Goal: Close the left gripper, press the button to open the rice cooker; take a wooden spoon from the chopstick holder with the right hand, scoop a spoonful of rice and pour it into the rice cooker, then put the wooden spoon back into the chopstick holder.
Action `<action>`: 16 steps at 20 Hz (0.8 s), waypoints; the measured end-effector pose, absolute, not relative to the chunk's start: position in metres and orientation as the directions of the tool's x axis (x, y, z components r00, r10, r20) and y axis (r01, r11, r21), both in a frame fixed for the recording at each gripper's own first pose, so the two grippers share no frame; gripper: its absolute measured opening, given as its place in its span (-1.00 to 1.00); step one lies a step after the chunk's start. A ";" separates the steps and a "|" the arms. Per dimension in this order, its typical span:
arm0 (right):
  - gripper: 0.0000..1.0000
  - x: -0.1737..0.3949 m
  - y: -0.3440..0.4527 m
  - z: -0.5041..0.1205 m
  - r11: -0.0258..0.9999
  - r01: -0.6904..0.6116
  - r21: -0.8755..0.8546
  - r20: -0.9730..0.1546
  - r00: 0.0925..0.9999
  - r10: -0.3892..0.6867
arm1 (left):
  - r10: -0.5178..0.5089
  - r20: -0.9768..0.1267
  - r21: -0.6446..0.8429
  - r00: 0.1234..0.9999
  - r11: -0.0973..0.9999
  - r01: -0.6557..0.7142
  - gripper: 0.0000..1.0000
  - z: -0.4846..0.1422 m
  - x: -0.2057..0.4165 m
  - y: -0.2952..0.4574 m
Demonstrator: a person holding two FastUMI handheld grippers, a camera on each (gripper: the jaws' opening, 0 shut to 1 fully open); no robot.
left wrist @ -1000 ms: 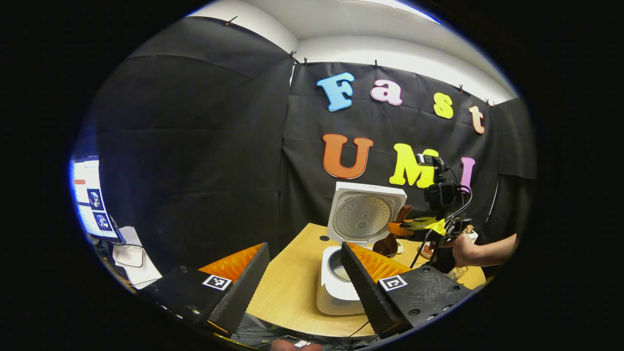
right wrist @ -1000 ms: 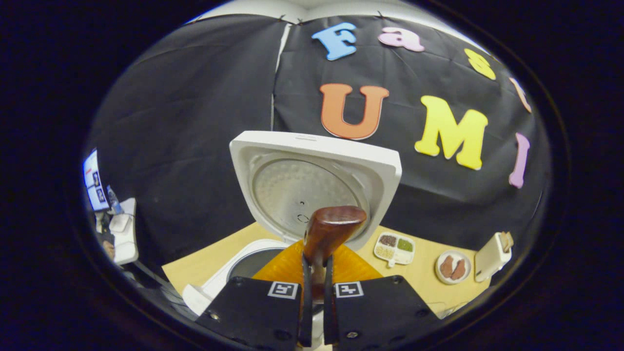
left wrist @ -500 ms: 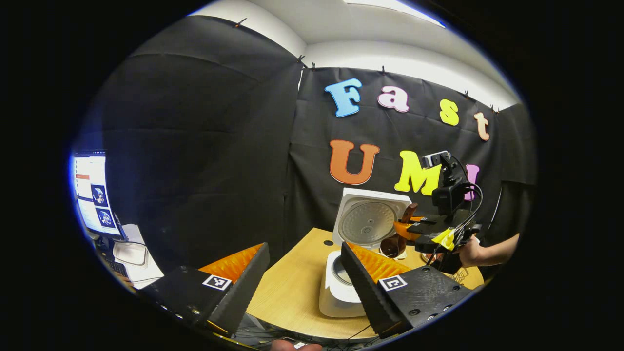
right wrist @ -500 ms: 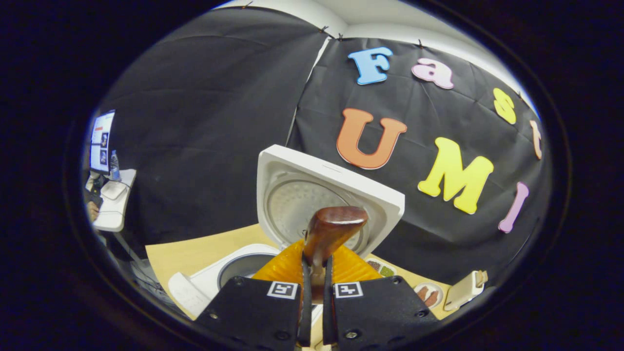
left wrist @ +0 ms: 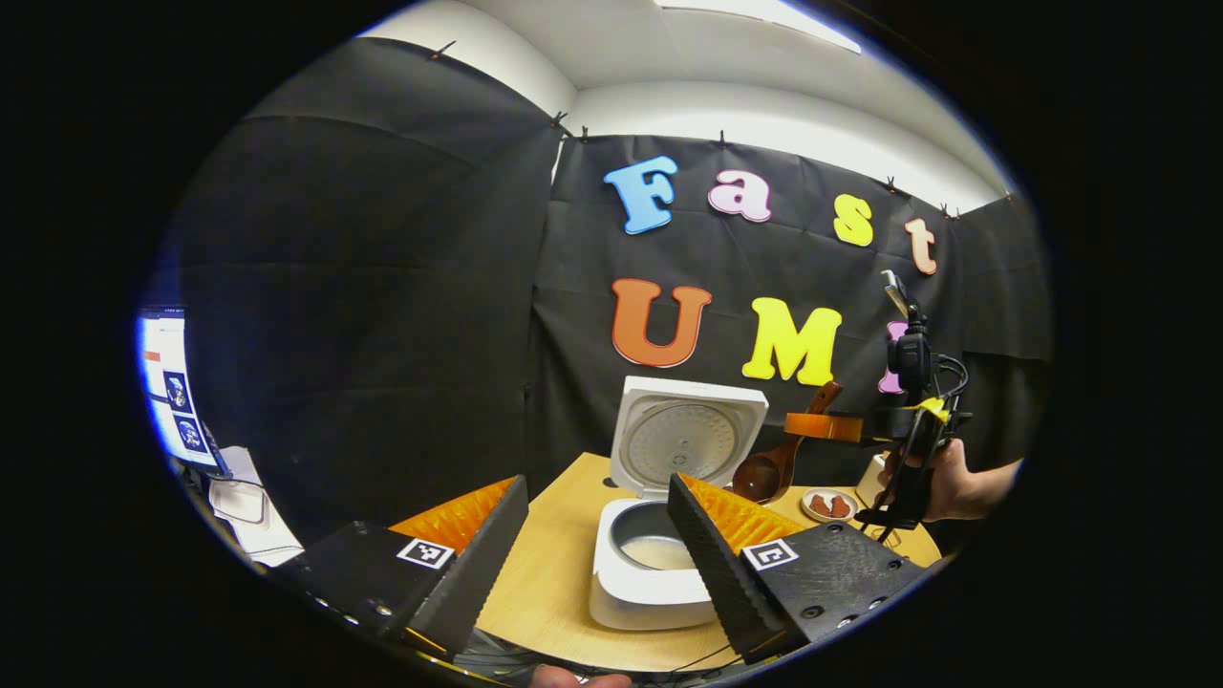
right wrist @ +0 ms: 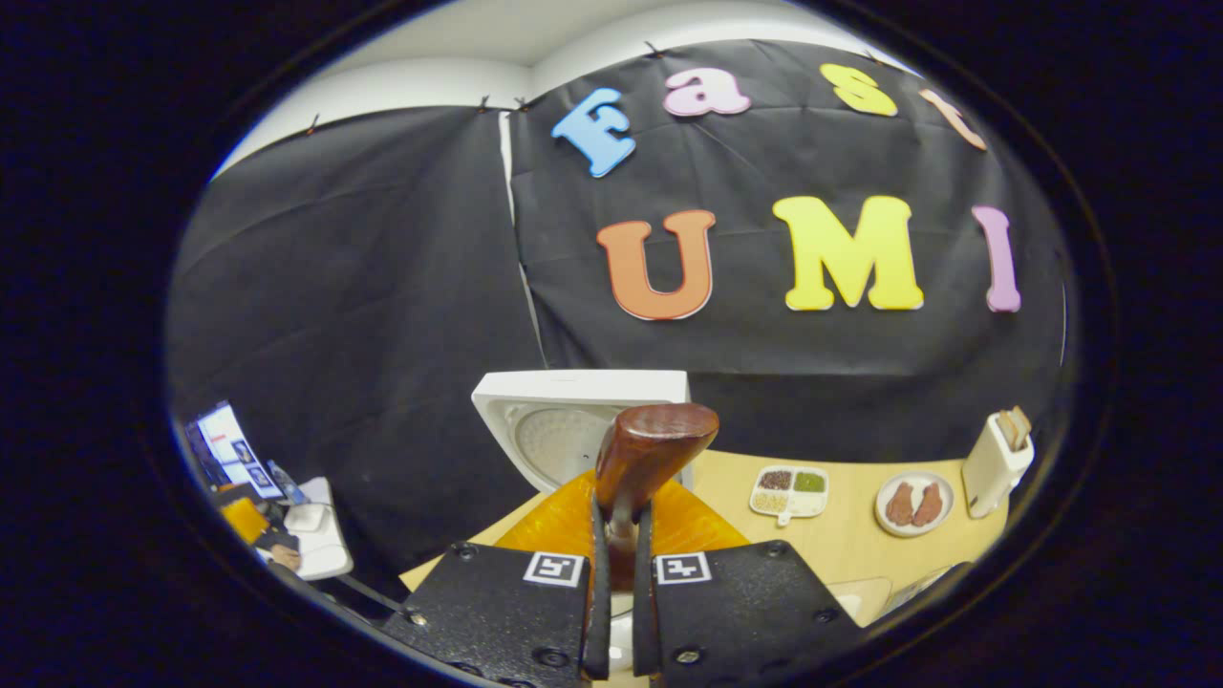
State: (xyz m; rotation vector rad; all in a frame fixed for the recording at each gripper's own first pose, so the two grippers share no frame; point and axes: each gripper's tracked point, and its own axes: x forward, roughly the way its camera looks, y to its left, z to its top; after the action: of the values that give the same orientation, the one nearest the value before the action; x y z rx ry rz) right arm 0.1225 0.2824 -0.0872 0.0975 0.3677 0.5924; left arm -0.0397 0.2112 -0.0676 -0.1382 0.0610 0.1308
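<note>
With the open rice cooker (left wrist: pixel 642 564) just ahead of my spread left gripper (left wrist: pixel 597 535), my right gripper (right wrist: pixel 612 612) clamps the wooden spoon (right wrist: pixel 642 457), its bowl beyond the fingertips, and I should carry it slowly and steadily back to the chopstick holder.

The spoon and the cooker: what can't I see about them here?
- Spoon bowl, right gripper view: faces away; any leftover rice hidden.
- Spoon's grip, left gripper view: too small to judge.
- Cooker front and button, left gripper view: partly behind the left gripper's finger.
</note>
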 end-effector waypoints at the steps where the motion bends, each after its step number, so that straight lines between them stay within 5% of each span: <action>1: -0.72 0.121 0.266 -0.083 0.829 -0.503 0.244 -0.313 0.768 0.559 | 0.111 -0.066 -0.130 0.992 0.984 -0.119 0.88 -0.067 -0.035 0.201; 6: -0.71 0.125 0.148 -0.072 0.860 -0.323 0.394 -0.319 0.830 0.458 | 0.011 -0.055 -0.128 0.998 0.992 -0.018 0.89 -0.061 -0.009 0.135; 16: -0.72 0.129 -0.086 -0.111 0.957 -0.008 0.291 -0.386 0.914 0.125 | -0.151 -0.069 -0.132 0.986 0.981 0.141 0.89 -0.055 0.043 0.013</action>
State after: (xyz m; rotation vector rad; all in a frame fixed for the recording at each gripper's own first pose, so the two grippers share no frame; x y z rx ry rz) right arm 0.1289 -0.0860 -0.1108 0.2895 0.4134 0.0698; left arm 0.0433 0.0133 -0.0554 -0.1270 0.0793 -0.1466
